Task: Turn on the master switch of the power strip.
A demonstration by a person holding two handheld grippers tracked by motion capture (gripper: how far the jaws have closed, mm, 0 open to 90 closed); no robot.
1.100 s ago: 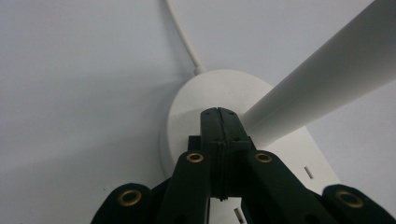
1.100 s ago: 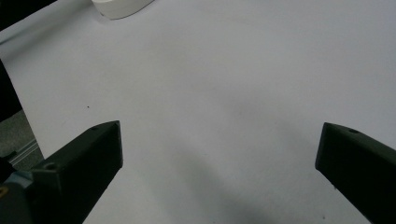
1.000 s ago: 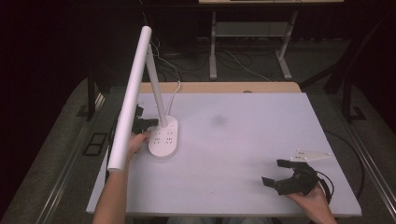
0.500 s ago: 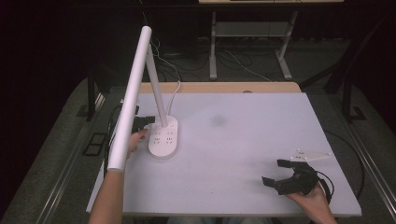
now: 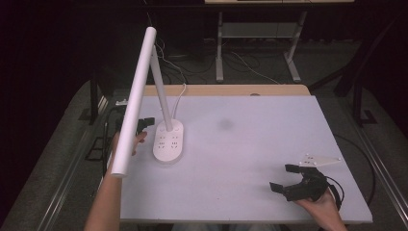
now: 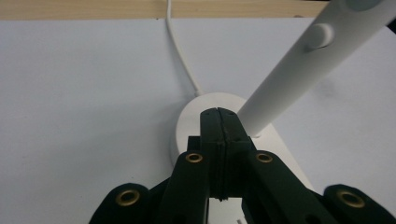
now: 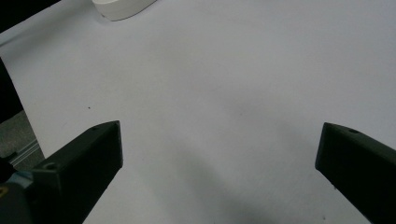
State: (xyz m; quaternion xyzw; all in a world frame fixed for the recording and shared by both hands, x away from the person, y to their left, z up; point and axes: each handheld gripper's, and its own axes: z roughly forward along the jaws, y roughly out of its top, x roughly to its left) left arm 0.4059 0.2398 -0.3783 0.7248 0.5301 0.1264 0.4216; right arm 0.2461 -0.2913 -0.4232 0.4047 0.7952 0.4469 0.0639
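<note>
A white desk lamp stands at the table's left, with its oval base [image 5: 168, 140] bearing socket-like markings, a slanted stem [image 5: 159, 91] and a long tube head [image 5: 133, 103]. My left gripper [image 5: 146, 122] sits just left of the base, partly hidden behind the tube. In the left gripper view its jaws are pressed together, and my left gripper [image 6: 218, 115] has its tip over the rim of the lamp base [image 6: 189, 122], beside the stem [image 6: 303, 65]. Near the front right corner my right gripper [image 5: 287, 177] rests open above bare table, as my right gripper [image 7: 219, 144] also appears in its own view.
The lamp's white cable [image 6: 180, 56] runs from the base to the table's back wooden edge [image 5: 226, 90]. The white table top [image 5: 250, 139] spreads between the two hands. Cables and a metal frame [image 5: 260, 33] lie on the floor beyond. The lamp base [image 7: 122, 7] edge appears far off.
The left hand has shifted very slightly away from the lamp base, with its gripper still shut. The right gripper has not moved.
</note>
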